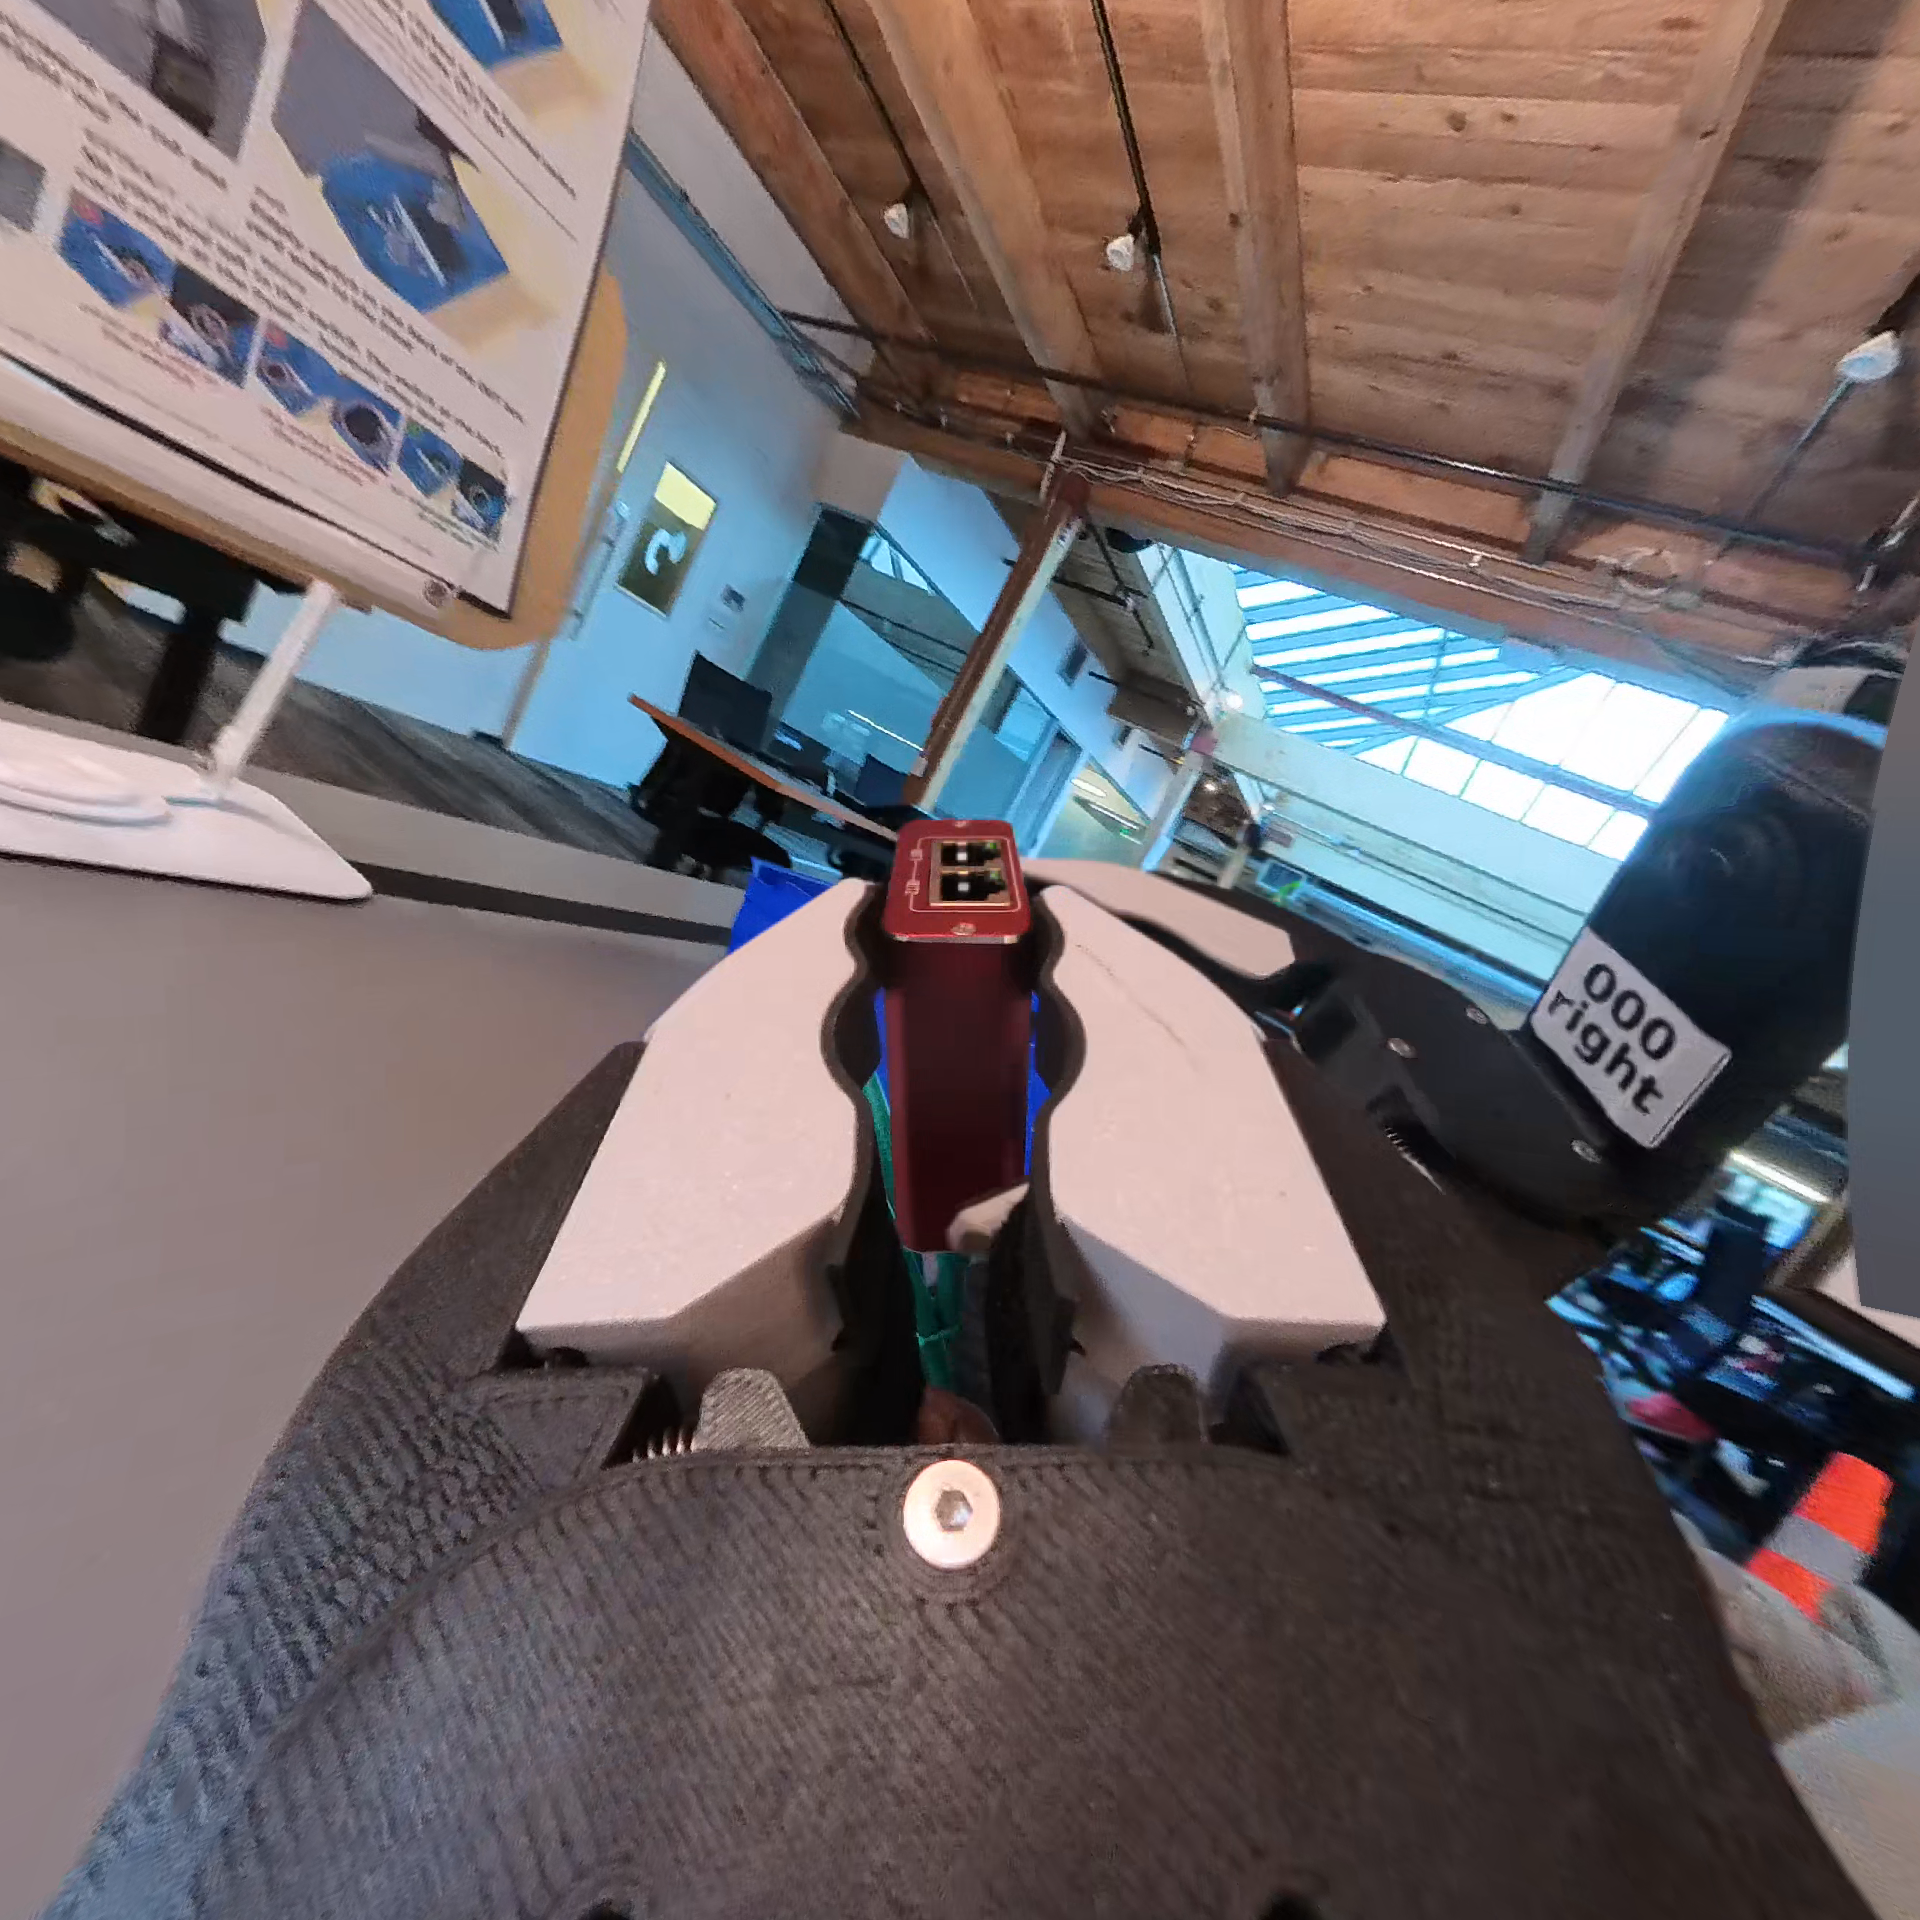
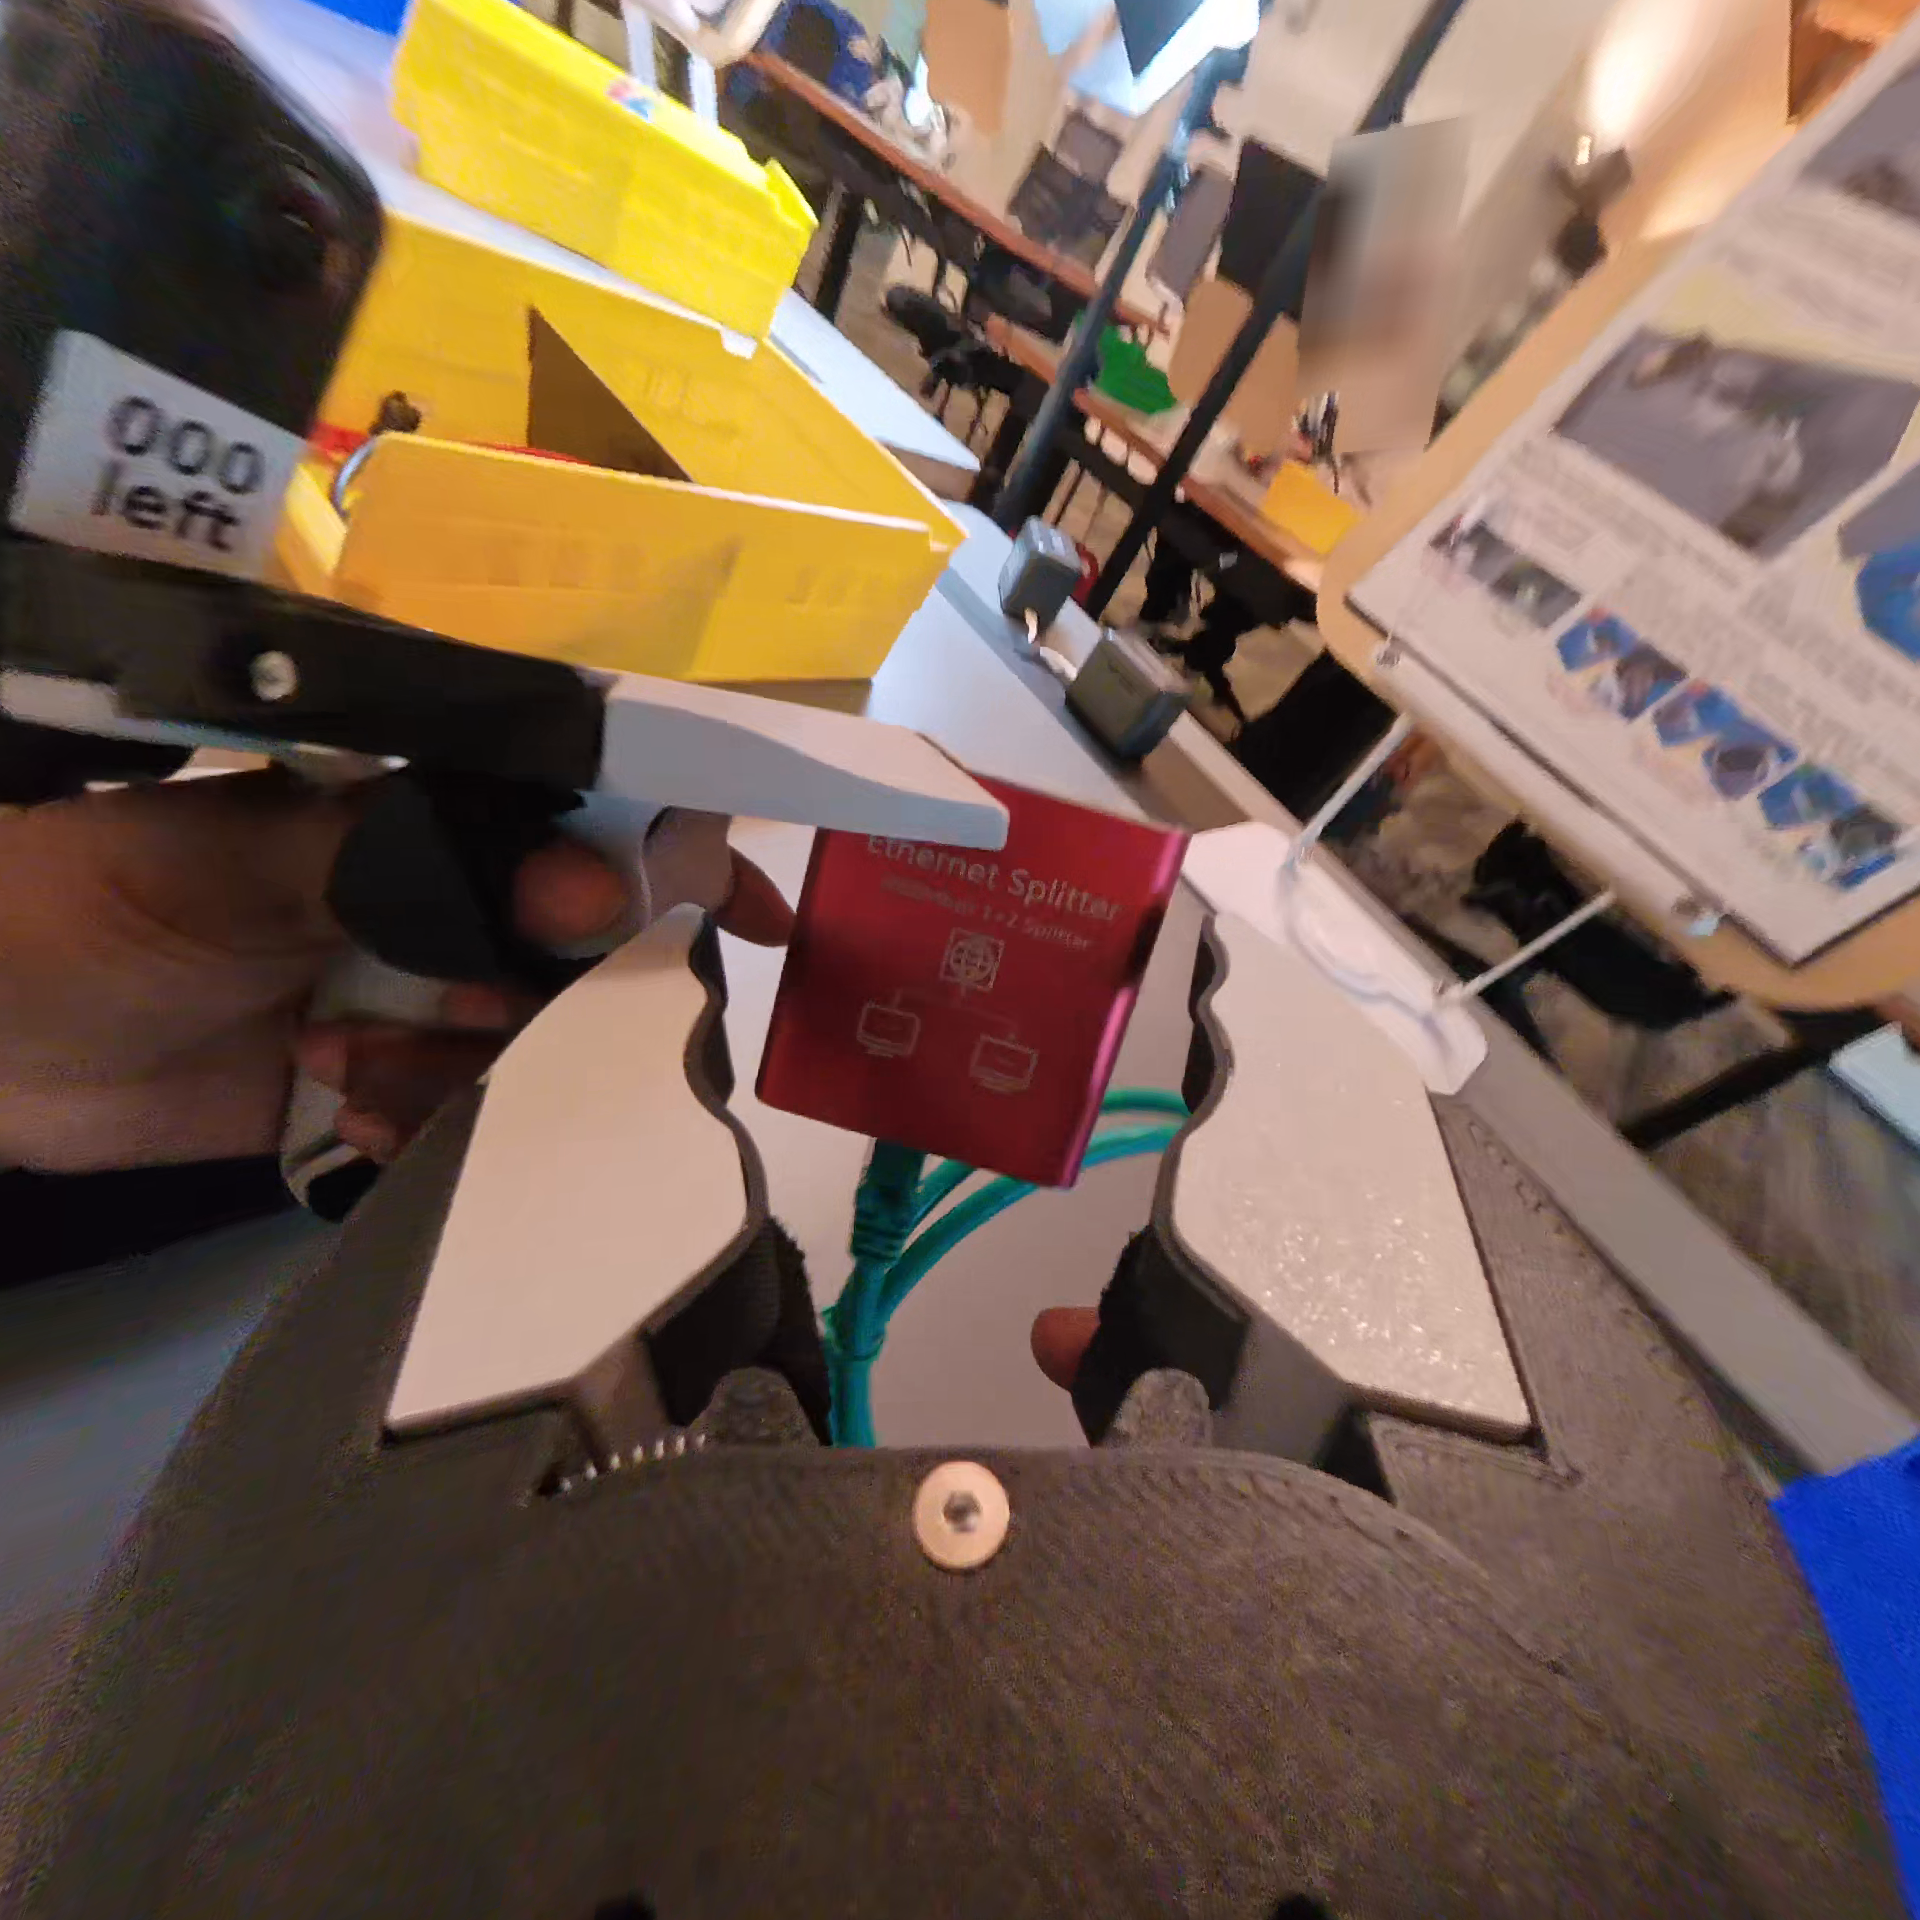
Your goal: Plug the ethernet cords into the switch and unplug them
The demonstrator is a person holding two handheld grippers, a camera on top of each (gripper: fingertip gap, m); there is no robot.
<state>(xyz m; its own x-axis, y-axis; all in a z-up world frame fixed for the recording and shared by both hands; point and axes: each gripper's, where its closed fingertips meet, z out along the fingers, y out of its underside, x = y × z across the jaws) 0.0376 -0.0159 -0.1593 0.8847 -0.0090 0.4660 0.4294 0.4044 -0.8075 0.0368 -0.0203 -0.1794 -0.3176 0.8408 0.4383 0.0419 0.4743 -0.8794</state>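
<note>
Between left tool (image 1: 956, 935) fingers — red switch (image 1: 961, 1039), clamped.

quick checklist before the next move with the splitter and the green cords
1. Left gripper clamped on the red switch: ok.
2. Two ports on the switch's far end face empty: ok for plugging.
3. Green cord seated in the near end: ok, one plug appears inserted; the others, cannot tell.
4. Right gripper open, holding nothing: ok.
5. Free plug located for pickup: cannot tell, no loose connector shows.
6. Switch lifted off the grey table: ok.
</note>
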